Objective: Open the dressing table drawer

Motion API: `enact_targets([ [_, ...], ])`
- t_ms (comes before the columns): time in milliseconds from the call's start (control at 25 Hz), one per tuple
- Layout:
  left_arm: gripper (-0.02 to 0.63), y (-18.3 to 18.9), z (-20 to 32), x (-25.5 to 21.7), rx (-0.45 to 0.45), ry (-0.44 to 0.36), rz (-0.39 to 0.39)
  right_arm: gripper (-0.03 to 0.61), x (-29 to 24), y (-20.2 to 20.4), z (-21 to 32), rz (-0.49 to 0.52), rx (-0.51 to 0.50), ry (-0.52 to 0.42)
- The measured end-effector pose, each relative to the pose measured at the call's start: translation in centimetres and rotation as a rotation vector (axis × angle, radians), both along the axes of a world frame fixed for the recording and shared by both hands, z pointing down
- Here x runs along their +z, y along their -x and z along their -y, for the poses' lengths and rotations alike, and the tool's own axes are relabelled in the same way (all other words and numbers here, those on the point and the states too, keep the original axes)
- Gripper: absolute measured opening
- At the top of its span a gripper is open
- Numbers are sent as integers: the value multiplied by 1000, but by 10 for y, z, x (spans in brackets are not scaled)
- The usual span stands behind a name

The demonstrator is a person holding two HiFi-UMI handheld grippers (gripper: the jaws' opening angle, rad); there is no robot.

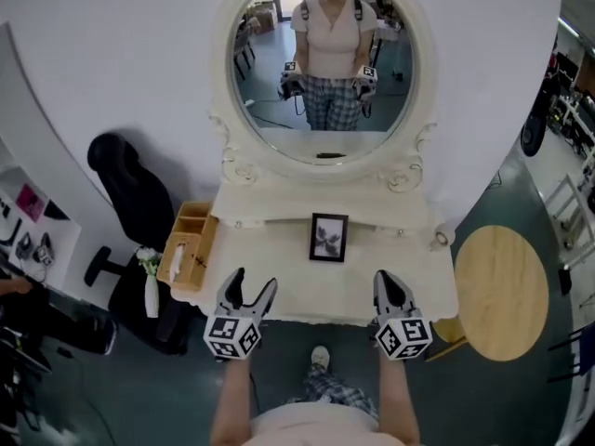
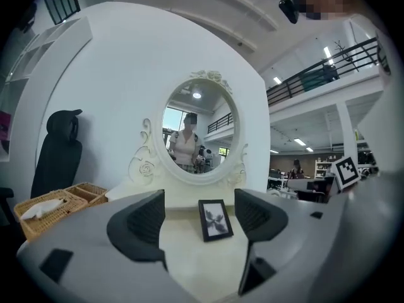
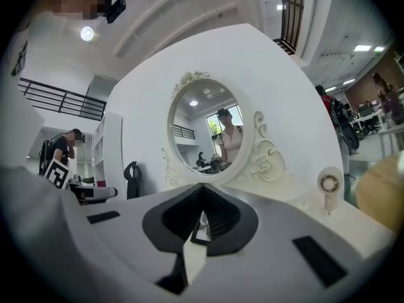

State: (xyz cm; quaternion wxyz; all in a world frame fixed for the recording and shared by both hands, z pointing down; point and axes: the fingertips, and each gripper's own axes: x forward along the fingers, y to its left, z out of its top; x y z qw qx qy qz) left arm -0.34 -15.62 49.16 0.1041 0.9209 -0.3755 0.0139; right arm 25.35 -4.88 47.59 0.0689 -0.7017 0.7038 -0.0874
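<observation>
A basket (image 1: 191,247) sits at the left end of the dressing table (image 1: 279,277). The left gripper (image 1: 254,282) is over the near edge, its jaws wide apart and empty. A picture frame (image 1: 328,238) stands farther back. The right gripper (image 1: 386,279) is over the near edge too, its jaws pressed together. The drawer's front is hidden under the top.

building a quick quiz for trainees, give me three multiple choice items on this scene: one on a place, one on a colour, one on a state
1. Where does the picture frame stand?
A on the dressing table, below the mirror
B in the basket
C on the round table

2. What colour is the office chair?
A white
B black
C red

3. How are the jaws of the left hand-held gripper?
A shut tight, empty
B shut on the frame
C apart, holding nothing

Answers:
1 A, it stands upright on the top under the mirror.
2 B, its back and seat are black.
3 C, the left gripper view shows a clear gap between them.
</observation>
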Motion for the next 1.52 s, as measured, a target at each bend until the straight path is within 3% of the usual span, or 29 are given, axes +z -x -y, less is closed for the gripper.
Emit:
enact_targets([
  [240,334,-27,48,7,-8,16,19,16,2,-17,60,-11,-38,24],
  [600,334,-50,94,7,4,31,5,16,2,-37,99,-14,-21,48],
  [840,334,-44,118,11,-23,49,2,16,6,-35,125,-12,-30,65],
  [1120,334,2,134,34,-142,103,6,16,13,10,173,-12,-163,78],
  [1520,334,33,159,65,-219,153,12,16,37,95,226,-6,-345,125],
])
